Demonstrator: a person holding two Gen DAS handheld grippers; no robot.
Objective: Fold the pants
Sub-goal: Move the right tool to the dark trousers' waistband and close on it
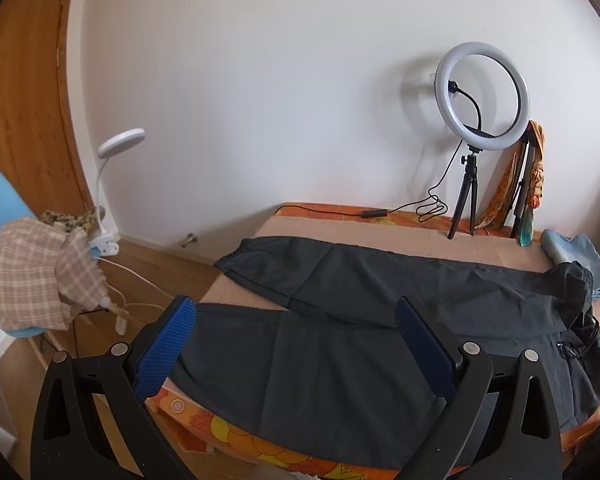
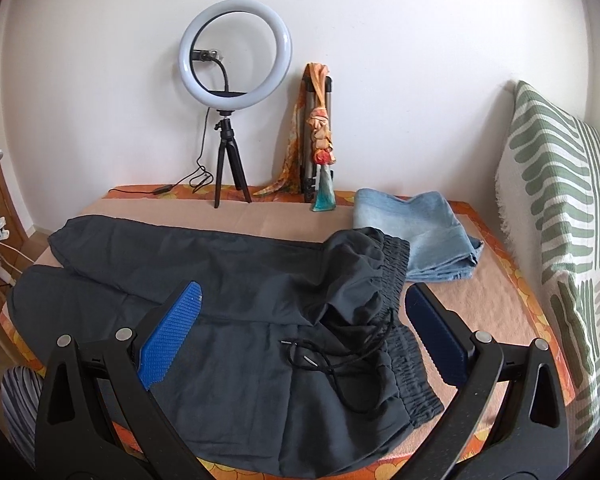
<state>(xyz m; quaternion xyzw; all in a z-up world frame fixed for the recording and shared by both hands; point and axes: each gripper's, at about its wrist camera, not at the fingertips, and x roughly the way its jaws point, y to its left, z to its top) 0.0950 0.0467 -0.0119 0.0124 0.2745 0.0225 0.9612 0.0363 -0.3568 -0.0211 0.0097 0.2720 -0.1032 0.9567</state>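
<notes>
Dark grey pants [image 1: 340,320] lie spread on the bed, legs to the left, waistband to the right. In the right wrist view the pants [image 2: 240,292] show a bunched elastic waistband [image 2: 396,264] and a loose black drawstring [image 2: 332,364]. My left gripper [image 1: 296,316] is open and empty, held above the nearer leg. My right gripper [image 2: 304,304] is open and empty, held above the waist and crotch area. Neither gripper touches the cloth.
A ring light on a tripod [image 2: 232,80] and its cable stand at the back of the bed [image 2: 496,304]. Folded blue jeans [image 2: 416,232] lie at the back right. A green striped pillow [image 2: 560,208] is at the right. A chair with checked cloth [image 1: 32,272] stands left of the bed.
</notes>
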